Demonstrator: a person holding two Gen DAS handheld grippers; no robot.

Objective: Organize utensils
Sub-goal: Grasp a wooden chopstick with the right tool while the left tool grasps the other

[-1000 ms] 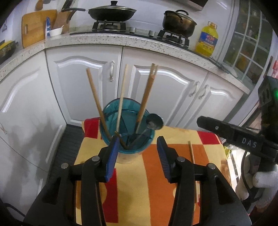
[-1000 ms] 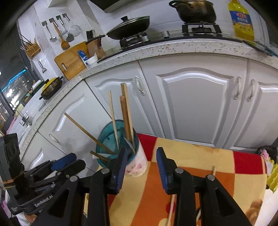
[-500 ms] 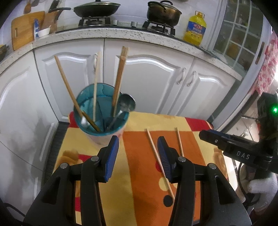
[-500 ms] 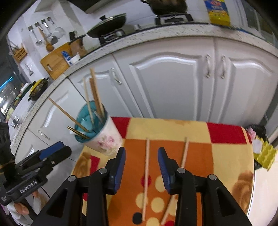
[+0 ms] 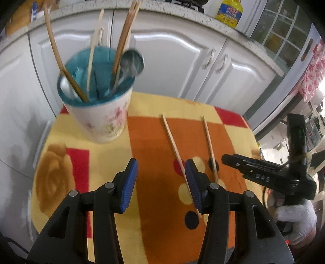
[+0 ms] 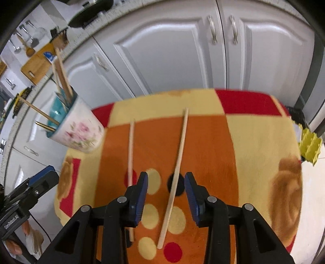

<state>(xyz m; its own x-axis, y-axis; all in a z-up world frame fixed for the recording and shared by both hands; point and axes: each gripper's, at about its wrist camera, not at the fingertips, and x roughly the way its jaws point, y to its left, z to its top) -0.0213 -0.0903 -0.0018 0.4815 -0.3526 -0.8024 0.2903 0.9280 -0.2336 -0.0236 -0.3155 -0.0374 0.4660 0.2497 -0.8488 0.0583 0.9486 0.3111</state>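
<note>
A: Left gripper state?

B: Jaws apart, nothing between the blue pads. Its reading rose over the last second, so the jaws have just been opening. It hangs over the orange band of the cloth. The left chopstick runs just beside its right finger and passes behind that pad lower down.

A: Right gripper?

B: Also released. The right chopstick lies flat on the cloth and runs up between the two pads, with a gap visible on both sides. Not gripped. From the left wrist view this gripper sits near the lower end of that same stick, held by a white-gloved hand.

A: Position of the loose sticks?

B: Two, side by side on the orange band, apart from each other, roughly parallel, far ends toward the cabinets. In the right wrist view the left one passes behind the gripper's left finger.

A: Holder?

B: Floral cup with a teal interior, upright at the far left part of the cloth, well apart from both loose sticks. It holds several chopsticks leaning outward and a metal spoon with the bowl up. Image is motion-blurred here; I cannot count the pieces inside exactly.

A: Background?

B: White cabinet doors, speckled counter edge, a yellow oil bottle at top right.
</note>
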